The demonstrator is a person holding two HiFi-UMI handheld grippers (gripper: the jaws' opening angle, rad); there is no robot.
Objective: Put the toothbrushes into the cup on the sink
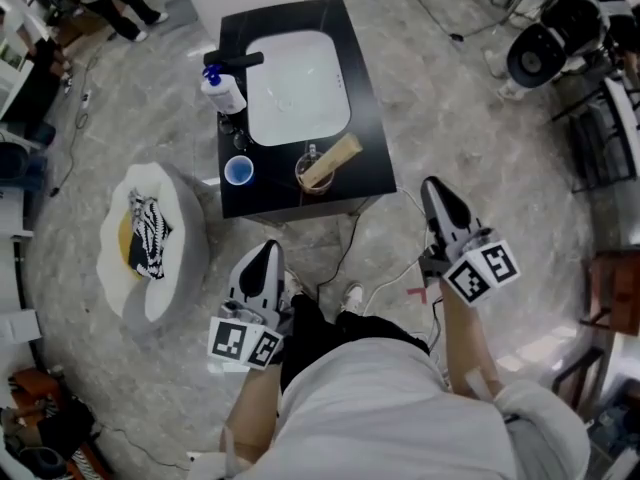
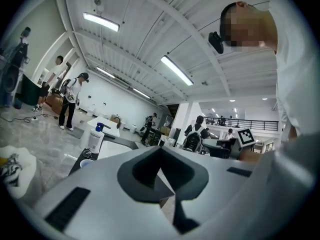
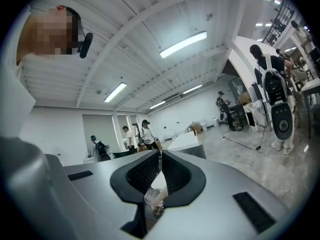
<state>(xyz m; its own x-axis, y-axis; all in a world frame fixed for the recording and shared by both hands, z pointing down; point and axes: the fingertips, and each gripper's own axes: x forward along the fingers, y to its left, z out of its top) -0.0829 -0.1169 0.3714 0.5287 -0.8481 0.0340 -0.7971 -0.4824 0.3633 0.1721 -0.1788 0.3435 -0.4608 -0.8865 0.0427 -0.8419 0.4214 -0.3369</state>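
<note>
A grey marble floor (image 1: pixel 420 68) fills the head view. On it stands a black sink cabinet (image 1: pixel 370 158) with a white basin (image 1: pixel 295 88) set in its top. Left of the cabinet, well apart from it, sits a round white pouf (image 1: pixel 180 258) with a black-and-white striped cloth (image 1: pixel 150 230) lying on it.

Both grippers hang on the near side of the cabinet, close to the person and apart from the sink. The left gripper (image 1: pixel 264 253) has its jaws pressed together with nothing between them, as its own view (image 2: pixel 161 151) shows. The right gripper (image 1: pixel 432 186) is likewise closed and empty (image 3: pixel 160 156).

On the counter's left edge a white pump bottle (image 1: pixel 224 92) with a blue top stands beside a black faucet (image 1: pixel 235 61). Nearer the front edge sits a small blue cup (image 1: pixel 238 171). To its right is a clear glass cup (image 1: pixel 312 173). The tan toothbrushes (image 1: pixel 335 158) stand in that glass, leaning out toward the right.
</note>
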